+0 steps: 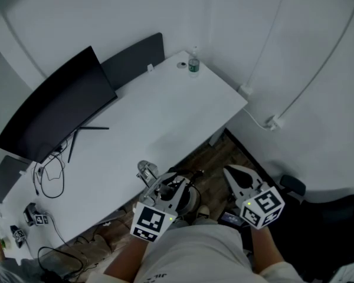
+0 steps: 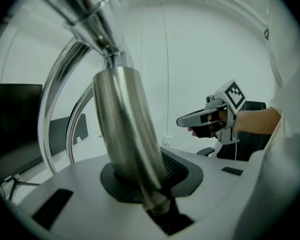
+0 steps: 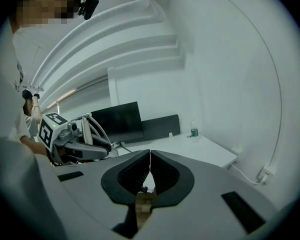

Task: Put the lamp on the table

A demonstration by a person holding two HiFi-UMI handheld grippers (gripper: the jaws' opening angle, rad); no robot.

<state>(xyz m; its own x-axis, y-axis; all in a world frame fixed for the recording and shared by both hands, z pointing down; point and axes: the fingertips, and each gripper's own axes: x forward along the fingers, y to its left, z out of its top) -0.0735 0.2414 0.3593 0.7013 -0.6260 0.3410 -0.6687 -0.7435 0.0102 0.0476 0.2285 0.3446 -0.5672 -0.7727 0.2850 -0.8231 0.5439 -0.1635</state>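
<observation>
Two claws out front, Ray, what have they got?

Left claw (image 1: 159,188) is clamped on the lamp (image 2: 125,129), Kim. Its pads press either side of the chrome stem, and the jaws are only partly apart because the tube fills the gap. Right claw (image 1: 232,173) is pinched fully together with nothing in it, off to the side.

And the lamp itself, where is it?

Up in the air at the near edge of the white tabletop (image 1: 165,117), leaning in the grip and not set down yet. There's bare surface ahead of it, with the monitor (image 1: 53,108) far left and a bottle (image 1: 193,63) in the back corner.

How does it handle?

Stiff polished metal, so no give, and slick, I reckon. Those curved chrome arms above the stem probably make it top-heavy, which would explain the lean. The straight stem looks the sensible hold, since the thin hoops would roll in the pads. If it swings on the way over, the free claw could steady the upper part.
</observation>
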